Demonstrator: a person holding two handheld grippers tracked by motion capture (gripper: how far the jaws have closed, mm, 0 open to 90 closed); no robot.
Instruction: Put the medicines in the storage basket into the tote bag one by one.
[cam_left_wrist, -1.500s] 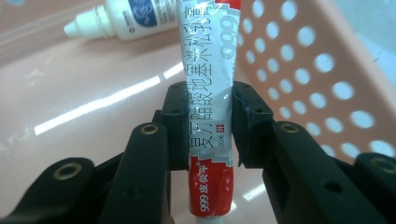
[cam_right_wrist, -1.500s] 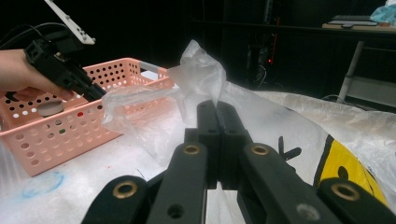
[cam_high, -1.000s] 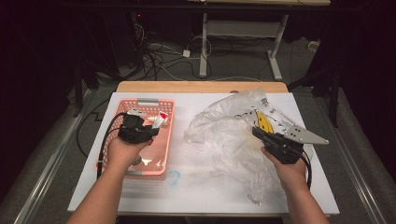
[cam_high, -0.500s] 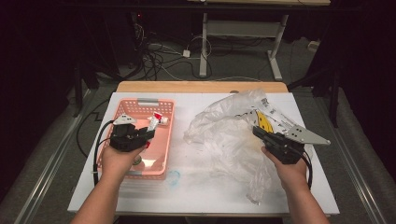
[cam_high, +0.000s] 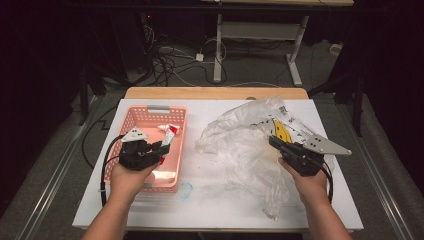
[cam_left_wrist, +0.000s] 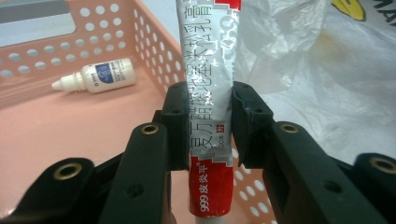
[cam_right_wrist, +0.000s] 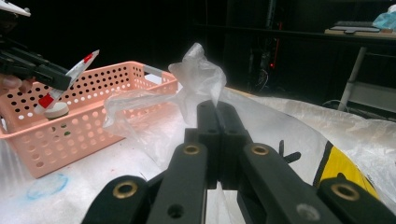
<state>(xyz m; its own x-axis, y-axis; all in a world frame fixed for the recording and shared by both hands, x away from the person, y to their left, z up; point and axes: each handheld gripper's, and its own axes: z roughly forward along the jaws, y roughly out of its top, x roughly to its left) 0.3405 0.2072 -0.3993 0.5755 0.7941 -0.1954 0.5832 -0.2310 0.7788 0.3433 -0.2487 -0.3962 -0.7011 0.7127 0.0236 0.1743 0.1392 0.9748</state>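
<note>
Left gripper was clamped on an ointment tube, pads pressing its flat sides mid-length. In the left gripper view the tube's long axis ran 12-to-6 between the jaws: the crimped, white printed end up at 12, the red band and cap end down at 6. In the high view the tube stuck out at roughly 1 o'clock from that gripper, above the right-hand wall of the pink perforated basket, not touching it as far as I could tell.

A small white dropper bottle lay on its side on the basket floor, at about 10 o'clock from the tube in the left gripper view, well apart.

Right gripper had its jaws pressed together on a fold of the clear plastic bag; the right gripper view showed film bunched up just past the closed tips. The bag sprawled across the white table at 3 o'clock from the basket.

My read: the tube was going into the basket. The basket's open floor lay at about 9 o'clock from the tube tip and below it, so the move would be a short shift that way, then lower and release. Left hand was the only near one; the right was tied up on the bag.
</note>
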